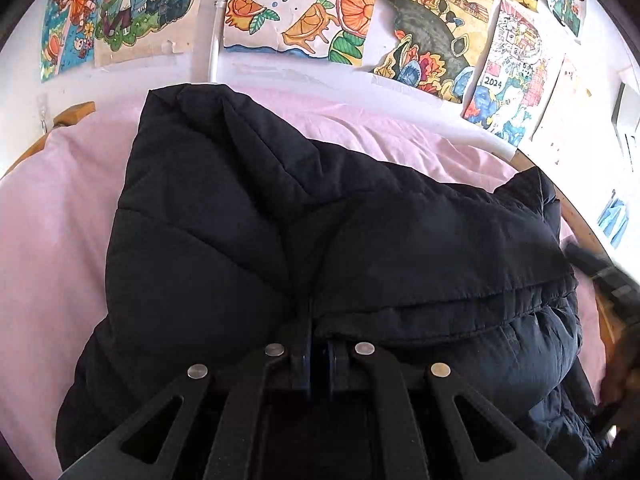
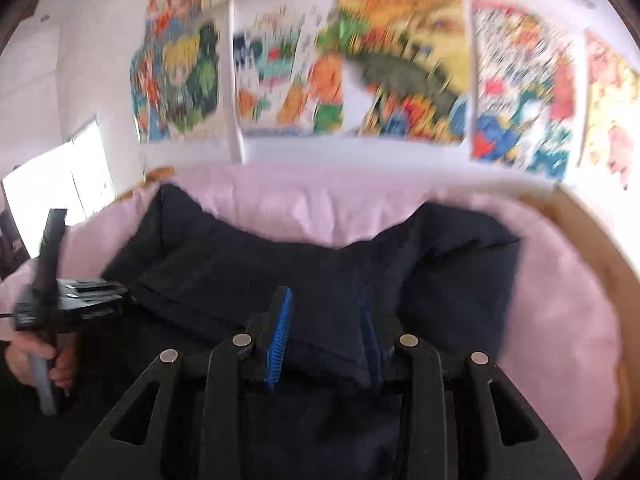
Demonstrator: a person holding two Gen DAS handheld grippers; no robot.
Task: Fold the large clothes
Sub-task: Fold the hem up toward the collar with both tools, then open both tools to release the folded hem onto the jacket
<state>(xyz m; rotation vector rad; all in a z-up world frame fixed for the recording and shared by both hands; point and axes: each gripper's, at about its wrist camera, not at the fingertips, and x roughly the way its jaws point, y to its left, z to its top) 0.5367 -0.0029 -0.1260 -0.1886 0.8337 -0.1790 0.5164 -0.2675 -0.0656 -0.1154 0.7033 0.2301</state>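
Observation:
A black quilted puffer jacket (image 1: 360,220) lies folded over on a pink bed sheet (image 1: 60,240). My left gripper (image 1: 318,336) is shut at the jacket's near edge, and the fabric puckers toward its closed tips. In the blurred right wrist view the jacket (image 2: 280,264) spreads across the sheet (image 2: 560,300). My right gripper (image 2: 326,320) stands open over the near edge, with a fold of jacket lying between its blue pads (image 2: 280,336) and a gap at each side. The left gripper (image 2: 72,296) shows at the left, held by a hand (image 2: 32,356). The right gripper (image 1: 612,280) shows at the right edge.
A wall with several colourful drawings (image 1: 320,8) rises right behind the bed. A wooden bed frame (image 2: 600,248) curves along the right side of the sheet. A bright window (image 2: 60,192) is at the far left.

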